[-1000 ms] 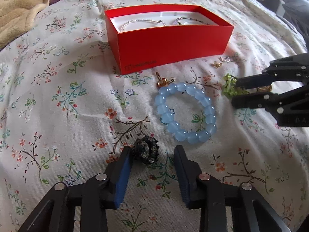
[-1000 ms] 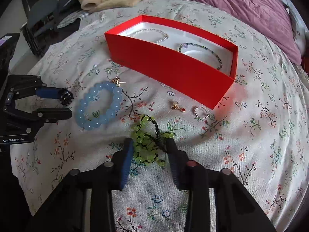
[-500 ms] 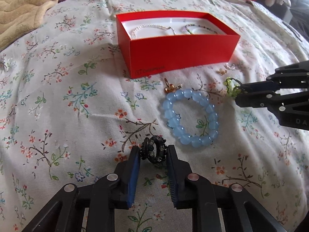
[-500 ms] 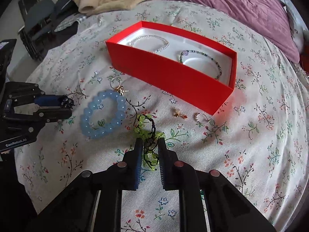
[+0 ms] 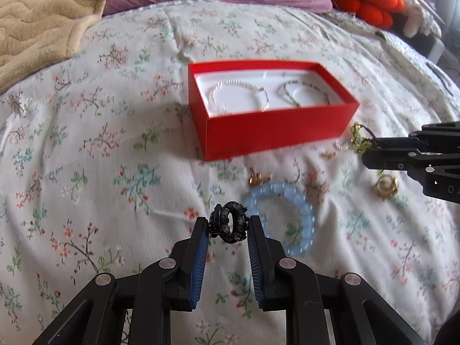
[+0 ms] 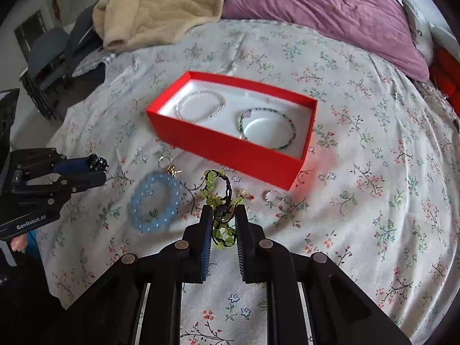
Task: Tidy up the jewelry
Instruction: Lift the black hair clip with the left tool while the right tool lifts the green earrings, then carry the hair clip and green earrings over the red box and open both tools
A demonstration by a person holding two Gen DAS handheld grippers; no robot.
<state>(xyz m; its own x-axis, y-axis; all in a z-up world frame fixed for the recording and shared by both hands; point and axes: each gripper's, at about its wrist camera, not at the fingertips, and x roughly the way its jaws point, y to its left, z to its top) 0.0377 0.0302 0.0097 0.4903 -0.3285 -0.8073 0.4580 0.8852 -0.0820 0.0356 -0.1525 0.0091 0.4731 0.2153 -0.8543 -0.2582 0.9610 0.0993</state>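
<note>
A red box (image 5: pixel 270 135) (image 6: pixel 230 149) with a white lining sits on the floral bedspread, and a pearl bracelet (image 6: pixel 201 106) and a green beaded bracelet (image 6: pixel 267 128) lie inside it. My left gripper (image 5: pixel 228 224) is shut on a black beaded ring (image 5: pixel 229 225), lifted off the cloth; it also shows in the right wrist view, where the left gripper (image 6: pixel 99 169) is at the left. My right gripper (image 6: pixel 224 215) is shut on a green bead bracelet with black cord (image 6: pixel 220 198), which dangles from the pads; the right gripper (image 5: pixel 365 149) enters the left wrist view from the right.
A pale blue bead bracelet (image 5: pixel 283 218) (image 6: pixel 156 201) lies in front of the box, with a gold charm (image 5: pixel 257 178) beside it. Small rings and earrings (image 6: pixel 273 197) and a gold piece (image 5: pixel 386 187) lie near the box's right end. Beige blanket (image 6: pixel 161 3) and purple quilt (image 6: pixel 330 14) lie behind.
Both grippers closed on their pieces and rose from the bedspread: the left with the black ring, the right with the green bracelet. The box now looks farther away.
</note>
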